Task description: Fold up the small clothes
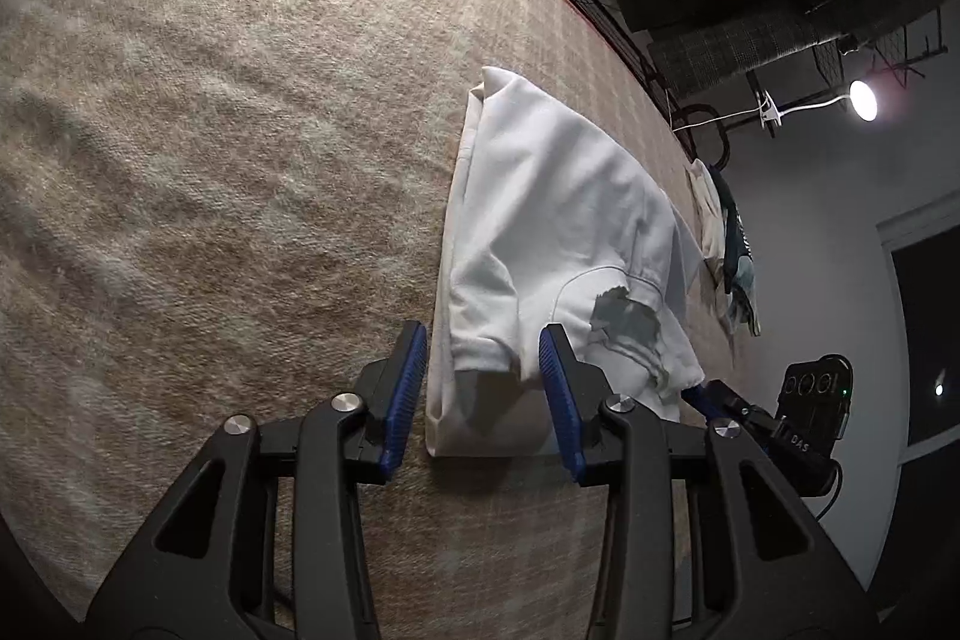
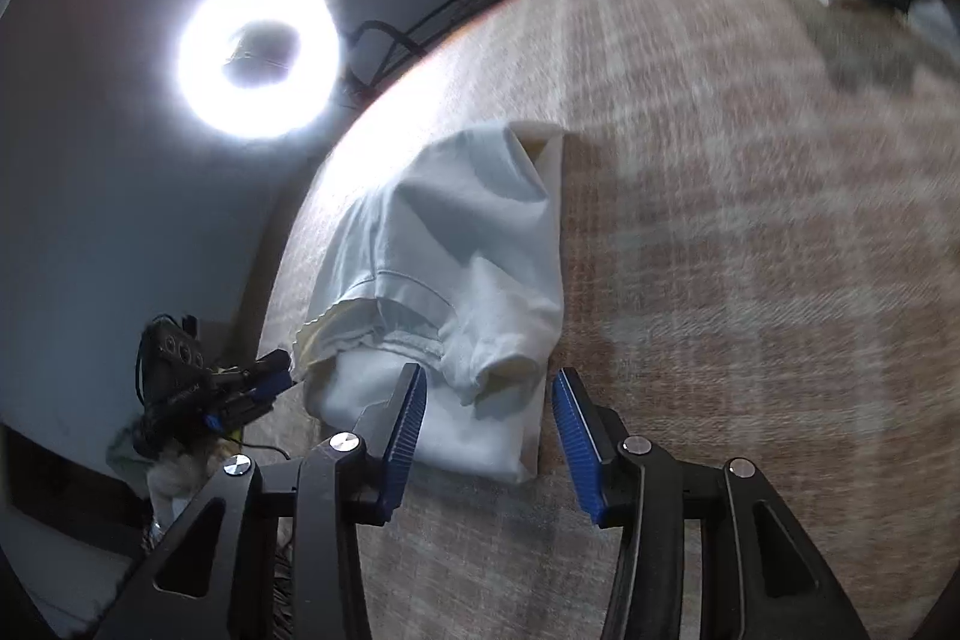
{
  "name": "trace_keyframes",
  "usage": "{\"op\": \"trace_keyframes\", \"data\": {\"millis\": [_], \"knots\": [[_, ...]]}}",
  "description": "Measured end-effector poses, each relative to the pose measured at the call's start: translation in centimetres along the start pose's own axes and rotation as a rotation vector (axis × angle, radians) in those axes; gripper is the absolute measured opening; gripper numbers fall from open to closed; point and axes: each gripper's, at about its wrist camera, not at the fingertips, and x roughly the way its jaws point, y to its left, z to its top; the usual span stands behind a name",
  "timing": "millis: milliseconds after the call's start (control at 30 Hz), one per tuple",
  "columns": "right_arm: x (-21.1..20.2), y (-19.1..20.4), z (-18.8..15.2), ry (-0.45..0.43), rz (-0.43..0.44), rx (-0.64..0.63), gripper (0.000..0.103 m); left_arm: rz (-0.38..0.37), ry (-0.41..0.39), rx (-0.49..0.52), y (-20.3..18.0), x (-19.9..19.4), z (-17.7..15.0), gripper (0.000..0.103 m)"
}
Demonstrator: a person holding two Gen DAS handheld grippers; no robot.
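Left claw (image 1: 483, 388), right claw (image 2: 489, 415): both wide, straddling folded white shirt (image 1: 540, 220), gripping nothing.

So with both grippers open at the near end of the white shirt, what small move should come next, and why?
Probably close both grippers on the near edge of the white shirt. The left gripper and right gripper straddle it with jaws open, gripping nothing, and the sleeve sits bunched on top, so the fold looks unfinished.

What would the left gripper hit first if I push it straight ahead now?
Most likely the folded white shirt: its near edge already lies between the open left gripper fingers, on the woven table cover. Height is unclear.
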Motion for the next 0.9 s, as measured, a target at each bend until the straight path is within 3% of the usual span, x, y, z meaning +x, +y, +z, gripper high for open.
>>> {"op": "trace_keyframes", "data": {"millis": [67,100,233,333,567,633,700,767,900], "knots": [[0.4,0.0,0.0,0.007,0.003,0.003,0.029,0.032,0.004,0.032,-0.6,0.2,0.0,0.012],[0.5,0.1,0.0,0.004,-0.002,0.002,0.027,0.038,0.006,0.043,-0.7,0.4,0.0,0.009],[0.5,1.1,0.3,-0.025,-0.007,-0.032,0.005,0.056,-0.010,0.073,-1.3,0.3,0.1,0.004],[-0.2,1.7,0.7,-0.055,0.014,-0.036,0.000,0.056,-0.023,0.080,-1.7,0.0,0.1,0.004],[-2.7,1.4,1.0,-0.100,0.079,0.031,0.000,0.002,-0.032,0.072,-2.3,-1.8,-0.1,0.003],[-3.5,1.8,0.9,-0.109,0.088,0.014,0.000,0.025,-0.038,0.098,-2.6,-2.2,-0.3,0.003],[-3.8,2.2,0.5,-0.104,0.031,-0.033,0.006,0.031,-0.030,0.097,-2.4,-1.9,-0.3,0.003],[-3.0,1.6,0.5,-0.076,0.024,0.006,0.037,0.038,-0.027,0.077,-2.0,-1.4,-0.2,0.003],[-0.9,0.0,0.5,-0.051,-0.009,0.091,0.039,0.036,-0.022,0.053,-1.7,-0.7,0.0,0.003]]}}
